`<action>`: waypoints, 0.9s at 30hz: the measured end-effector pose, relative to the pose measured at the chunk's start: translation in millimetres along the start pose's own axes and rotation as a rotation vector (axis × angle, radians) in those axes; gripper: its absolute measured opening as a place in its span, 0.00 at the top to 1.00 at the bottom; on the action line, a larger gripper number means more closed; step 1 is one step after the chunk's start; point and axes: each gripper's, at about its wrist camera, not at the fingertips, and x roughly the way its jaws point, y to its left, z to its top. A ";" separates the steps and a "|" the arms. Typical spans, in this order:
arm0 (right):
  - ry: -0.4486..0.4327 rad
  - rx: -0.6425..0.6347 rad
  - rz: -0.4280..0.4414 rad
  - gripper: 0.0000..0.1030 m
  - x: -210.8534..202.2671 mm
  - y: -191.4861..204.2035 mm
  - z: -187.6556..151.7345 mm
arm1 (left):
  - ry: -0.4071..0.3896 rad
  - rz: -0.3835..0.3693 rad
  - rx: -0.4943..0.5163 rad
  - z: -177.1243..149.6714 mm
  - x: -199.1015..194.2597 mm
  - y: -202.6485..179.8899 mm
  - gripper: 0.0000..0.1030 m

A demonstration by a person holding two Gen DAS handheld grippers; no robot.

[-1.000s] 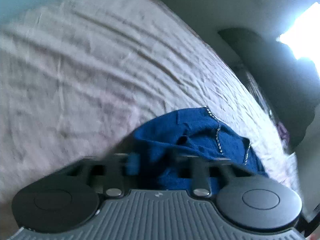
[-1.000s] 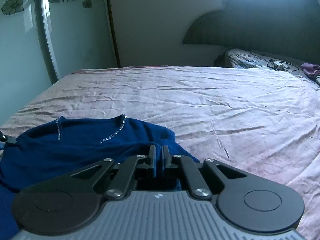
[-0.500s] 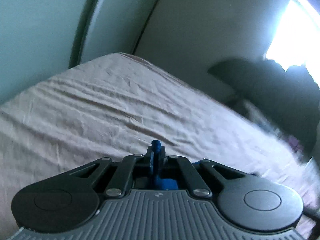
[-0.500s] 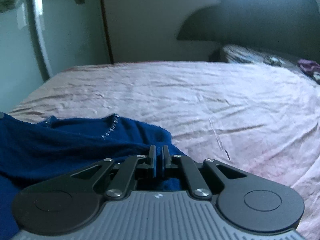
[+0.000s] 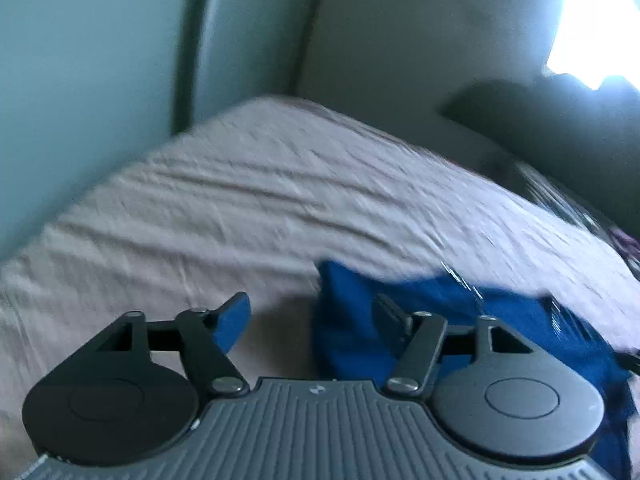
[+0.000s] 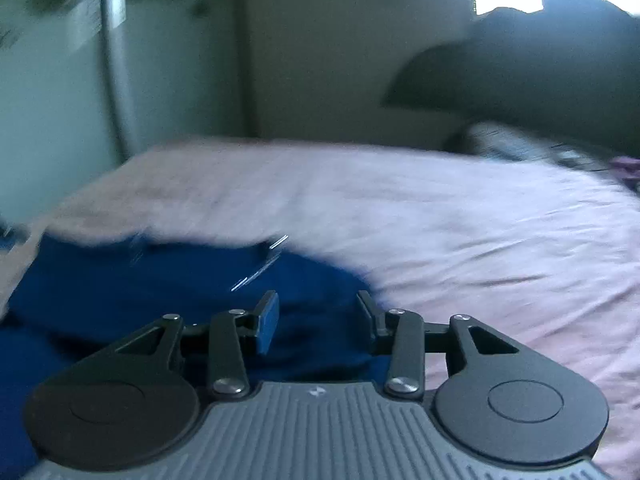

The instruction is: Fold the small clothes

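- Left wrist view: left tool spread wide and empty above a bed with a wrinkled pale pink sheet; a dark blue knit garment with sparkly neckline trim lies on the sheet, ahead and to the right.
- Right wrist view: right tool also wide and empty, over the blue garment lying crumpled on the sheet; dark headboard behind.

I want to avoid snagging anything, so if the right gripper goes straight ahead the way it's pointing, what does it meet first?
Most likely the blue garment. The right gripper is open, and the cloth fills the gap between its fingers, with the pink bedsheet beyond. The picture is blurred, so depth is uncertain.
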 end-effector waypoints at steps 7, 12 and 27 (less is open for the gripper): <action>0.106 0.064 -0.031 0.59 25.2 4.0 -15.7 | 0.117 -0.056 0.100 -42.9 -1.7 -7.1 0.31; 0.049 0.013 0.011 0.35 -12.3 25.6 -20.2 | 0.065 0.062 0.207 -57.5 2.3 -5.0 0.43; -0.128 -0.213 0.204 0.16 -92.7 126.0 -73.1 | 0.038 -0.093 0.320 -137.6 -104.7 -41.1 0.21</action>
